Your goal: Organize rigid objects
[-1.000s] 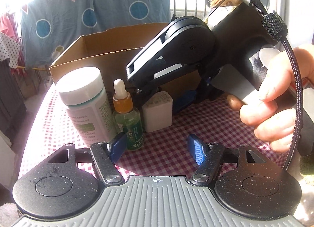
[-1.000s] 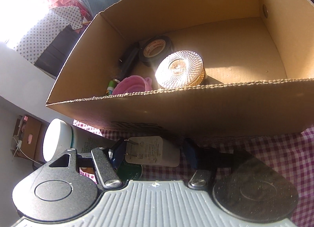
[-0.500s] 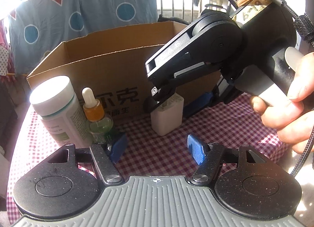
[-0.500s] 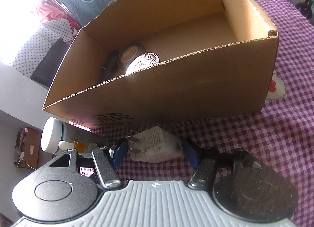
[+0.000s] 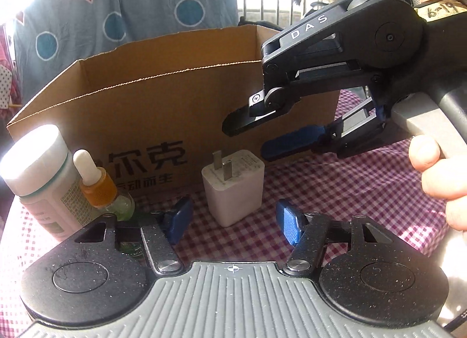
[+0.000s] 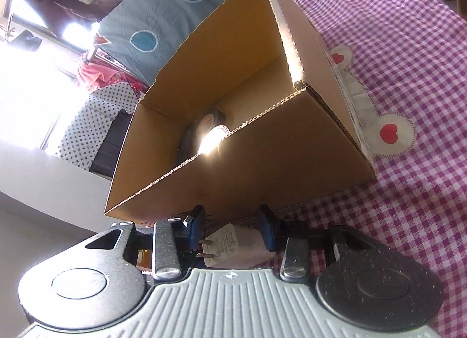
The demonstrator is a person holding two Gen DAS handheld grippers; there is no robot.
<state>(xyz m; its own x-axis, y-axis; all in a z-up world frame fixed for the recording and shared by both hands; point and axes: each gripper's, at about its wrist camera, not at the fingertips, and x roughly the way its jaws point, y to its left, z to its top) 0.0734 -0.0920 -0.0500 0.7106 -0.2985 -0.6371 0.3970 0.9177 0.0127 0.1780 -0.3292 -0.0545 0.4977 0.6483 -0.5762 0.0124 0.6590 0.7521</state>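
Observation:
A white charger plug (image 5: 233,189) stands on the checked cloth, prongs up, in front of the cardboard box (image 5: 163,110). My left gripper (image 5: 233,221) is low and close to it. Its blue pads (image 5: 178,218) flank the plug's base without touching, and the jaws are closing. My right gripper (image 5: 251,139) hangs above and right of the plug, held by a hand (image 5: 437,174). In the right wrist view the plug (image 6: 230,247) lies below the gap of that gripper (image 6: 232,225). Those jaws are closing too, pads clear of the plug.
A white-capped bottle (image 5: 41,180) and a dropper bottle (image 5: 102,192) stand left of the plug. The box (image 6: 262,162) holds a tape roll (image 6: 210,119) and a glaring shiny lid (image 6: 216,139). Checked cloth (image 6: 394,235) runs on to the right of the box.
My right gripper has drawn back up and right off the plug, and its jaws have narrowed. My left gripper has come closer, so the plug now stands between its fingertips.

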